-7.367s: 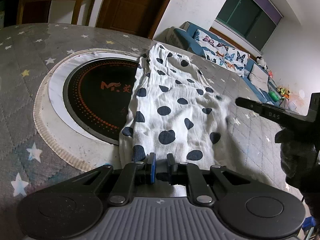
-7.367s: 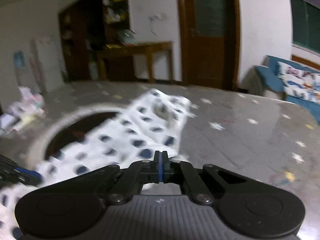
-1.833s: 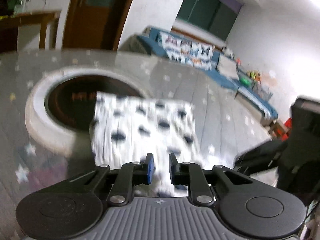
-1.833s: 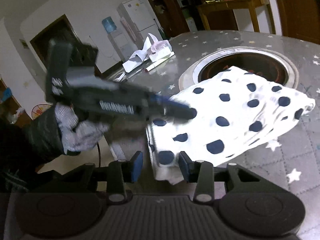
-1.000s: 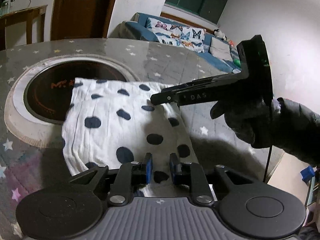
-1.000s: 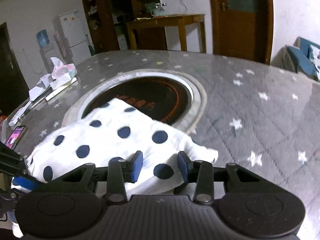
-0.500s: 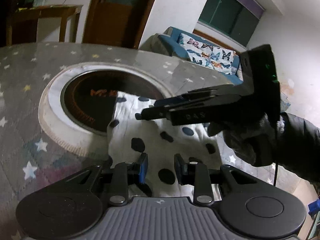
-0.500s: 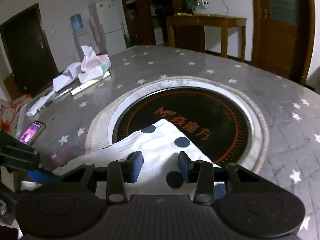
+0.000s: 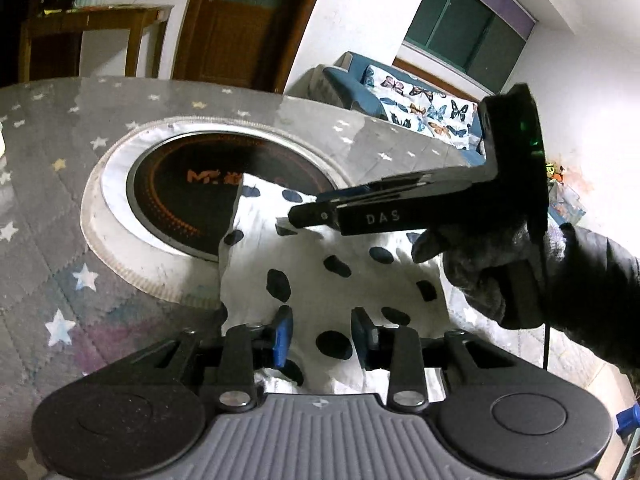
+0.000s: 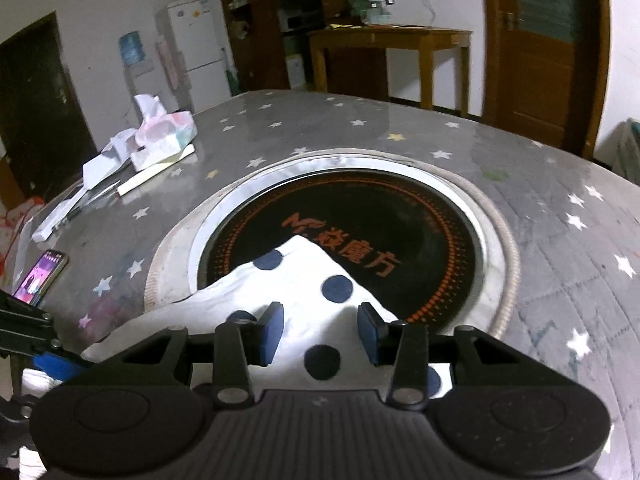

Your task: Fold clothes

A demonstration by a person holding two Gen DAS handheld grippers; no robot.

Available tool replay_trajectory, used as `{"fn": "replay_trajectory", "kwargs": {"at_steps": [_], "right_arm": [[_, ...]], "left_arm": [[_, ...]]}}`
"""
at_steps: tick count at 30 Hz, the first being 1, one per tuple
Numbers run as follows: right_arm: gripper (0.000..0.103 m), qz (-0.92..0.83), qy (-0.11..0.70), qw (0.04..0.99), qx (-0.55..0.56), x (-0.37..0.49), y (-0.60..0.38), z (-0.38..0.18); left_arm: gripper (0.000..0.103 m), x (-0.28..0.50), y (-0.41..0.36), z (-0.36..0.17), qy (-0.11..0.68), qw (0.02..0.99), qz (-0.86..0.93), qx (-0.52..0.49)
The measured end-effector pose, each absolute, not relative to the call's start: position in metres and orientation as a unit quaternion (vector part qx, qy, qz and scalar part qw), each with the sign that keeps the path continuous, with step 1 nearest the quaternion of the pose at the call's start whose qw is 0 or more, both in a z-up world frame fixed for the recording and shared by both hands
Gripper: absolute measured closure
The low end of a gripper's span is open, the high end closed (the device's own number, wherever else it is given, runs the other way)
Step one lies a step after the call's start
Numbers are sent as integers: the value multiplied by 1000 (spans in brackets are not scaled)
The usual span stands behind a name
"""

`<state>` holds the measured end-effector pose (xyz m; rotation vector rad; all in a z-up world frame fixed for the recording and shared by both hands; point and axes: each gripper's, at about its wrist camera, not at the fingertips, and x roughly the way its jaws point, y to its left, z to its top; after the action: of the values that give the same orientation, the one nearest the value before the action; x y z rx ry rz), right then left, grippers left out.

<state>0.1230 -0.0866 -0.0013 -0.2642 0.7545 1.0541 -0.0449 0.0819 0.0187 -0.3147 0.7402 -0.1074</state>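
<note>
Both wide-open grippers, left gripper (image 9: pixel 322 334) and right gripper (image 10: pixel 320 334), hide the folded spotted cloth's (image 9: pixel 320 264) near edge.

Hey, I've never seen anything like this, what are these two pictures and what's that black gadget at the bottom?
Each picture comes from a fisheye camera on a hand-held two-finger gripper; no robot is involved. The left gripper and right gripper both have blue-padded fingers standing open, holding nothing. In the left view, a gloved hand holds the right gripper over a folded white cloth with dark blue dots. The cloth lies on a grey star-patterned table, partly over a round black cooktop with orange lettering. A tissue pack and a phone sit farther off.
</note>
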Motion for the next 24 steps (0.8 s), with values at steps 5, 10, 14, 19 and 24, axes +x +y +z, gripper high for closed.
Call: {"fn": "replay_trajectory", "kwargs": {"at_steps": [5,10,14,19,24], "right_arm": [[52,484,336,802,-102,112,-106,5],[52,463,339,812,-102,105,-123,-3],[52,459,333,819,-88,103,-138,-1],[51,444,337,825,-91,106,-143,-5],[52,432,341,830,-89,108,-148,-9]], "left_arm": [[64,-43,81,15,364,918,-47,-150],[59,-43,76,15,367,918,-43,-143],[56,-48,73,25,351,926,-44,-132],[56,-46,78,12,366,920,-33,-138],[55,-53,78,18,356,924,-34,-134]]}}
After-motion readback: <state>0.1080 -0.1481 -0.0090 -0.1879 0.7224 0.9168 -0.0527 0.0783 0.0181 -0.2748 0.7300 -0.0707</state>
